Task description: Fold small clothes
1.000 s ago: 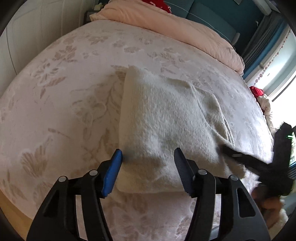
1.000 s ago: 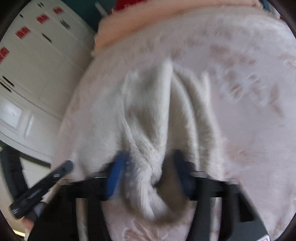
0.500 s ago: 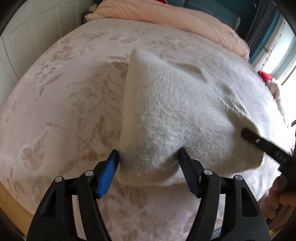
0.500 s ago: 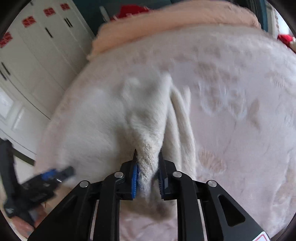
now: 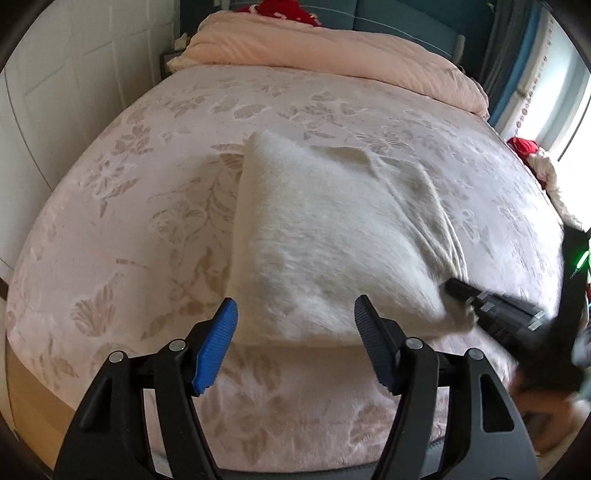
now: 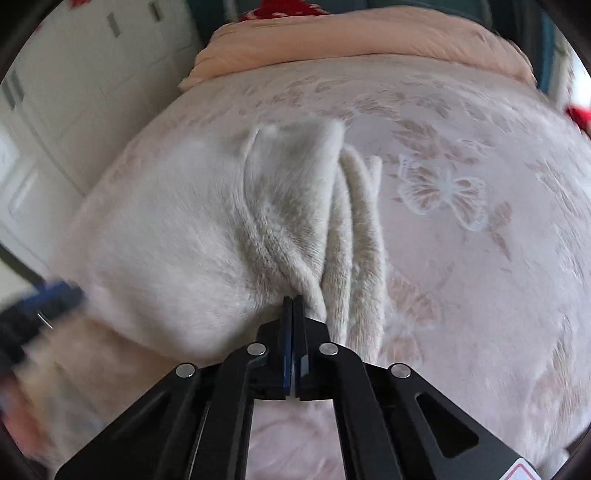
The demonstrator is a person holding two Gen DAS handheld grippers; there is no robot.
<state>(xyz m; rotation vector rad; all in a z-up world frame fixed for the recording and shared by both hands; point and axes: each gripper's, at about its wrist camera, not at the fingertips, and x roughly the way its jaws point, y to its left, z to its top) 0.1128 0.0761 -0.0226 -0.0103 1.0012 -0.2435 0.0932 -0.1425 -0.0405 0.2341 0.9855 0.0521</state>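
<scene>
A bed (image 5: 155, 206) filled the room, covered in a pale pink spread woven with leaves and a butterfly (image 6: 439, 192). A peach duvet (image 5: 332, 55) lay bunched along its far end before a teal headboard (image 5: 402, 27). White panelled wardrobe doors (image 5: 66, 74) stood at the left. At the right, daylight glared through a window (image 5: 565, 107) beside blue curtains (image 5: 517, 62).

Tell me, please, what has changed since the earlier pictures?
The right gripper, whose fingers straddled a fold of the white garment, has just been closing and is shut; whether fabric stays pinched is unclear. The left gripper has been opening and drew back off the near edge. The garment remains on the bed.
</scene>
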